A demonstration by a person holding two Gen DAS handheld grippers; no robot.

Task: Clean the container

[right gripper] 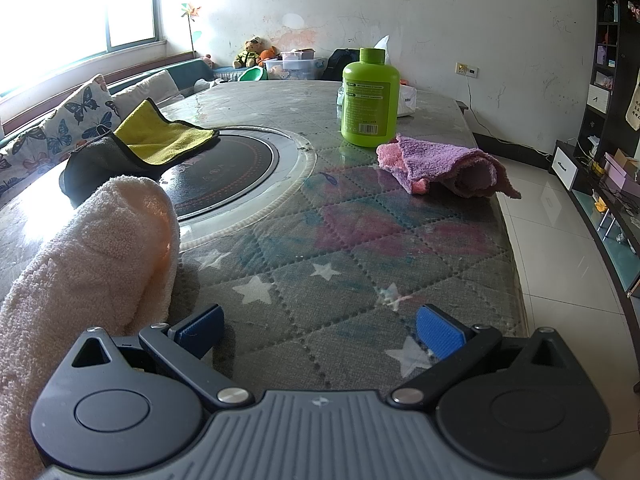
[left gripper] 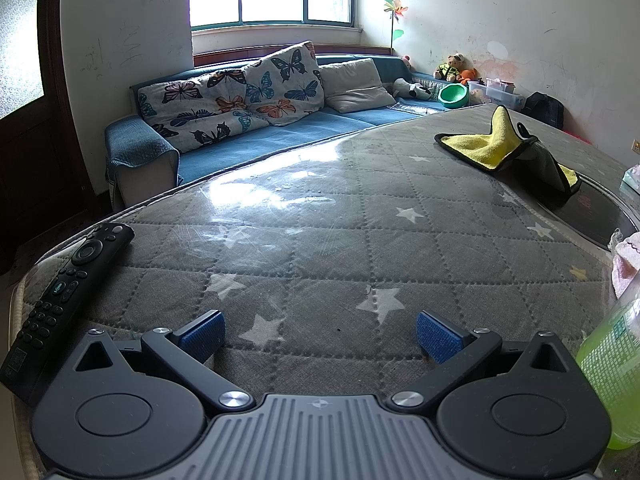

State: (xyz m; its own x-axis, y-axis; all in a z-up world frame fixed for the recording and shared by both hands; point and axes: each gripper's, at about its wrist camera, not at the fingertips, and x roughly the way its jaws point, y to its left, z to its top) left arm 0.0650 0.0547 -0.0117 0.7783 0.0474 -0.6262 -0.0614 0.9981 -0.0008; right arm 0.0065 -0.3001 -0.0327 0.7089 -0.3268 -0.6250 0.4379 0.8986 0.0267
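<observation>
A lime-green bottle [right gripper: 370,96] with a green cap stands upright on the table past the round cooktop, far from my right gripper [right gripper: 320,330]. That gripper hovers low over the near table edge, open, with nothing between its blue pads. A pale pink towel [right gripper: 92,272] is heaped just left of it. A pink and purple towel [right gripper: 444,164] lies crumpled in front of the bottle. My left gripper [left gripper: 320,332] is open and empty above the quilted cover. A green bottle [left gripper: 612,376] shows at the right edge of the left wrist view, close beside that gripper.
A yellow and grey cloth [left gripper: 508,148] [right gripper: 156,140] lies partly over the black round cooktop [right gripper: 228,168]. A black remote [left gripper: 60,300] rests at the table's left edge. The table [left gripper: 320,220] has a star-patterned cover under clear plastic. A blue sofa [left gripper: 260,128] stands beyond it.
</observation>
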